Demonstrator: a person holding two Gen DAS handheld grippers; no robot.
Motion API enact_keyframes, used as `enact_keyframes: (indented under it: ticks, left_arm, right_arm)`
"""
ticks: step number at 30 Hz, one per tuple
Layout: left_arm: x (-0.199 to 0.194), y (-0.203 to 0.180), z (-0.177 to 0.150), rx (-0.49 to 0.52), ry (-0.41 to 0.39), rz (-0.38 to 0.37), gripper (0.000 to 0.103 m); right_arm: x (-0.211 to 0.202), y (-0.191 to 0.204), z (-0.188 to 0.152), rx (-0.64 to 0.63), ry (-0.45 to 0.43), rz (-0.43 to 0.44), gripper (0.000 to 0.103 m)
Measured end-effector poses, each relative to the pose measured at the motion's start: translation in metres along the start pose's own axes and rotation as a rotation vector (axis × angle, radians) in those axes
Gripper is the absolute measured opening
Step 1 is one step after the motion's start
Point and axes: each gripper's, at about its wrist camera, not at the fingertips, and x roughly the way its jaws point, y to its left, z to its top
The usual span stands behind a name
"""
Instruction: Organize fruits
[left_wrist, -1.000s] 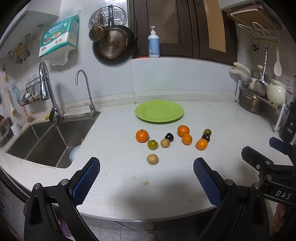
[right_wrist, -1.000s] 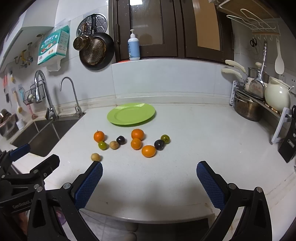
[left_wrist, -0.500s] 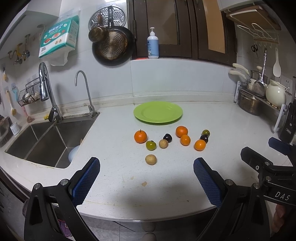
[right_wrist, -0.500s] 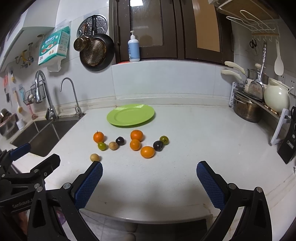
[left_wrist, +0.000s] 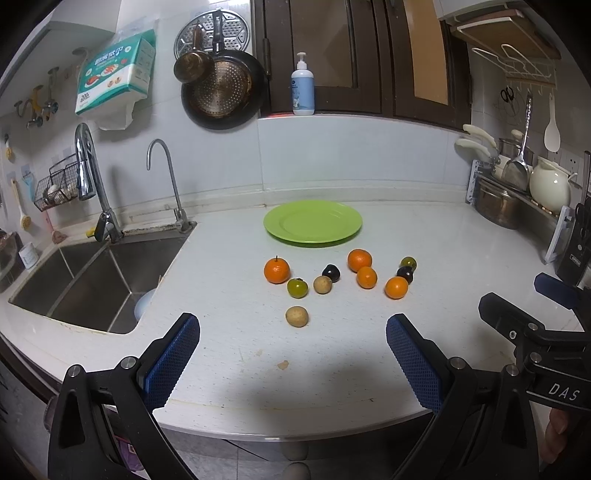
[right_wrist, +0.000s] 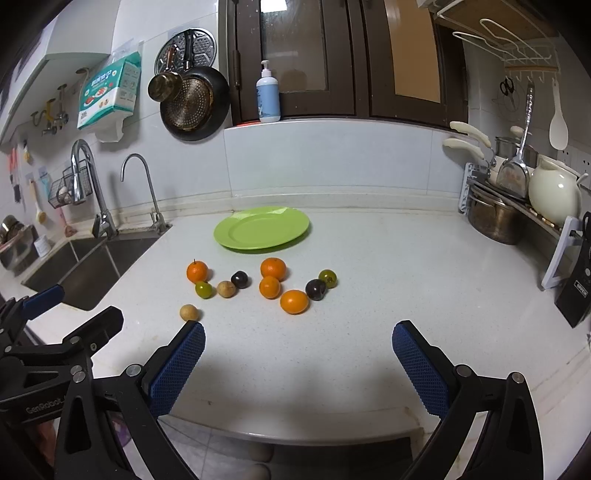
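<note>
An empty green plate (left_wrist: 312, 222) (right_wrist: 261, 228) sits at the back of the white counter. In front of it lie several small fruits: oranges (left_wrist: 276, 270) (right_wrist: 273, 268), dark plums (left_wrist: 331, 273) (right_wrist: 316, 289), green fruits (left_wrist: 297, 288) (right_wrist: 327, 278) and tan fruits (left_wrist: 296, 316) (right_wrist: 188, 312). My left gripper (left_wrist: 291, 354) is open and empty, above the counter's front edge, short of the nearest tan fruit. My right gripper (right_wrist: 299, 354) is open and empty, to the right of it, short of the front orange (right_wrist: 294, 301).
A steel sink (left_wrist: 85, 277) with two taps lies to the left. A dish rack with a pot (left_wrist: 495, 206) and a white jug (left_wrist: 550, 184) stands at the right. A black knife block (right_wrist: 576, 288) is at the right edge. Pans hang on the wall.
Both grippers have edged slightly forward toward the fruits and stay open. No fruit has moved.
</note>
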Motion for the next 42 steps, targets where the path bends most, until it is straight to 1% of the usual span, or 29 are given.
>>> enact_keyframes:
  ticks: [25,36,38,42]
  left_arm:
    - [0.008,0.001,-0.002,-0.003,0.021,-0.005,0.103]
    - [0.035,0.003,-0.005,0.003,0.05,0.001,0.102]
    - [0.042,0.005,-0.006,0.001,0.052,0.005,0.101]
    - [0.057,0.006,-0.007,0.003,0.061,0.005,0.095]
  right_arm:
    - [0.004,0.001,0.0,-0.011,0.012,0.007,0.102]
    - [0.029,0.005,0.0,-0.007,0.051,0.012,0.102]
    - [0.036,0.005,0.001,-0.009,0.059,0.012,0.102]
    - [0.053,0.009,0.0,-0.03,0.076,0.004,0.102]
